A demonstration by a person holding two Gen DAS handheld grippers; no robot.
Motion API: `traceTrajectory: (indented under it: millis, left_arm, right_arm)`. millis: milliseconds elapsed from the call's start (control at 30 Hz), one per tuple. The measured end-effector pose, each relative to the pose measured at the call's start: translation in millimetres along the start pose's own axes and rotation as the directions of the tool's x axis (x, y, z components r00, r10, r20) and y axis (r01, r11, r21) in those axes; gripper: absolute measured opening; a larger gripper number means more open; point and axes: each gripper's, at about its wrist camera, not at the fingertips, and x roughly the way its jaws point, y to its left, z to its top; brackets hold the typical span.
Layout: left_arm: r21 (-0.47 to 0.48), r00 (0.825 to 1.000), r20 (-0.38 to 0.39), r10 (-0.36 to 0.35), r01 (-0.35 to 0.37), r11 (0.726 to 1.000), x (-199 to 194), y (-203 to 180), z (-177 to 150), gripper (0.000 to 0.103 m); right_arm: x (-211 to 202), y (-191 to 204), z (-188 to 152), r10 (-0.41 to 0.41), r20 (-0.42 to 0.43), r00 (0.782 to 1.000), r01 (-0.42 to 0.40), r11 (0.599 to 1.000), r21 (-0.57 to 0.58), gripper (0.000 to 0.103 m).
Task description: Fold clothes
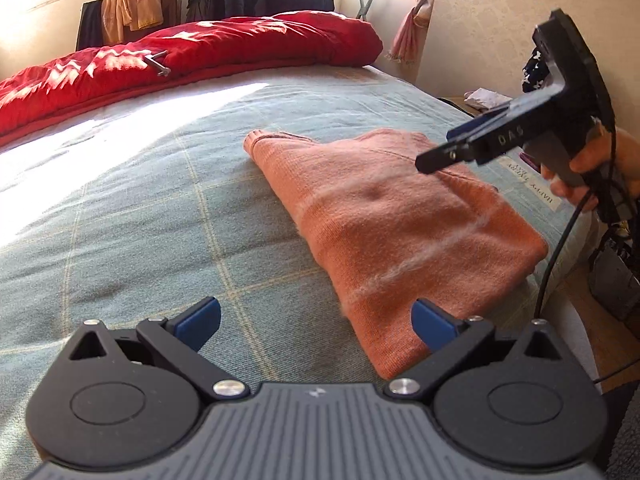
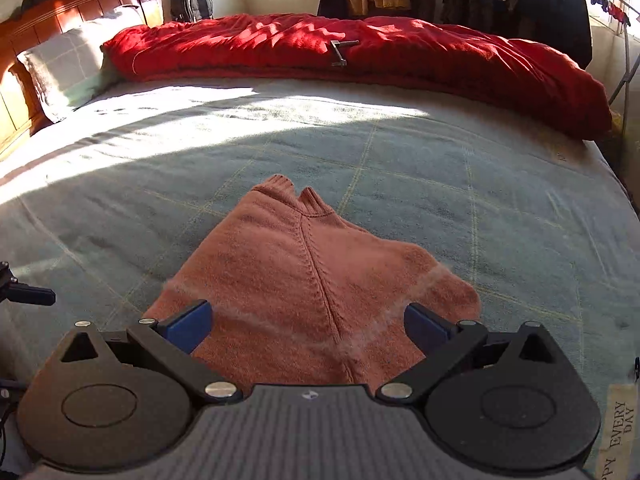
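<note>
Sweater (image 2: 304, 280): orange knit, soft, light, limp; likely drapes and sags.
Grasp: hem corners, near edge.
Left gripper (image 1: 316, 326): fingers apart, empty.
Right gripper (image 2: 306, 326): fingers apart, empty.

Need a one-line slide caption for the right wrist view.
Open right gripper poised over a folded orange sweater on the bed.

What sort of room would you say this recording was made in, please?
Most likely a bedroom: a bed with a green checked bedspread, a rumpled red quilt, and a wooden headboard behind a pillow.
</note>
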Motion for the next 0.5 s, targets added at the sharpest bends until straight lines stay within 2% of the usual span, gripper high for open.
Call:
traceTrajectory:
  millis: [133,267,367,500]
  left_arm:
    - [0.016,0.999,0.011,-0.035,0.035,0.999,2.7,-7.7,17.0,0.101]
    - [0.041,0.997,0.013,-0.079,0.078,0.996,14.6,-16.4,38.9,0.101]
    - [0.039,0.993,0.000,-0.118,0.118,0.992,37.9,-23.7,57.4,0.101]
    - [0.002,0.983,-0.036,-0.178,0.179,0.984,72.5,-33.2,70.6,0.101]
  right_arm:
    - [22.3,5.6,-42.3,-0.014,-0.054,0.998,0.013,1.000,-0.010,0.103]
    - [18.5,4.0,-64.1,-0.012,0.054,0.998,0.012,1.000,0.015,0.103]
    - [18.2,0.6,-73.0,-0.006,0.100,0.995,0.000,0.998,0.059,0.103]
    - [17.3,2.9,-77.0,-0.013,0.129,0.992,0.005,0.998,0.059,0.103]
